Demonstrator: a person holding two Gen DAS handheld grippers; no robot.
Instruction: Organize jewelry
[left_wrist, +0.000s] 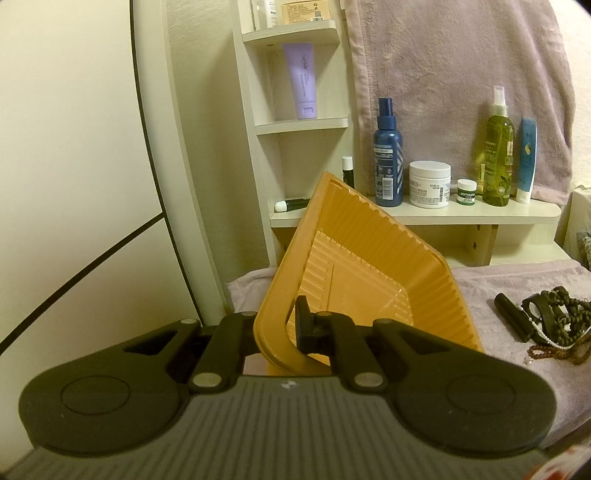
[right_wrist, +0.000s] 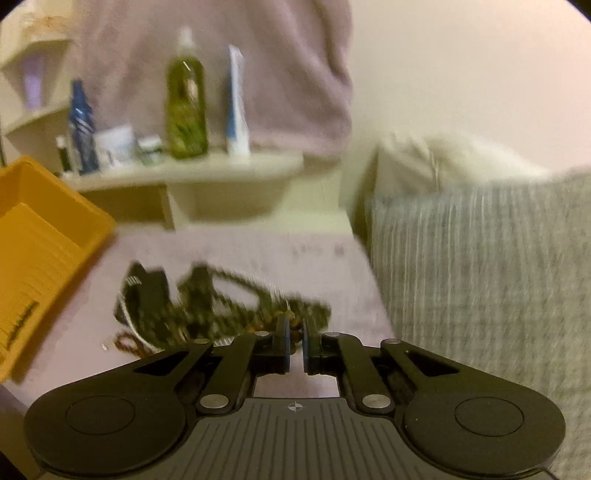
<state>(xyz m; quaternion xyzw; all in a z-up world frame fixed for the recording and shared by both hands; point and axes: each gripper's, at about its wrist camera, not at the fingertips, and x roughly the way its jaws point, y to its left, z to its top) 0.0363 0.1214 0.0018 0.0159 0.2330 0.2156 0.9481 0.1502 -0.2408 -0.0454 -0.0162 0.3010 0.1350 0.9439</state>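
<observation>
Right hand-held gripper (right_wrist: 295, 341) pinches bead strand (right_wrist: 255, 295); left hand-held gripper (left_wrist: 284, 325) clamps tilted orange tray (left_wrist: 354, 266) rim. Next: carry beads into tray.

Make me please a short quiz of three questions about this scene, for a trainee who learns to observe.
1. True or false: the orange tray lies flat on the cloth.
2. What do the left tongs grip? A: the tray's rim. B: the blue bottle. C: a string of beads.
3. In the left wrist view, where is the jewelry pile relative to the tray?

Key:
1. False; it is tilted up.
2. A.
3. To the right of the tray, on the lilac cloth, not in the tray.
</observation>
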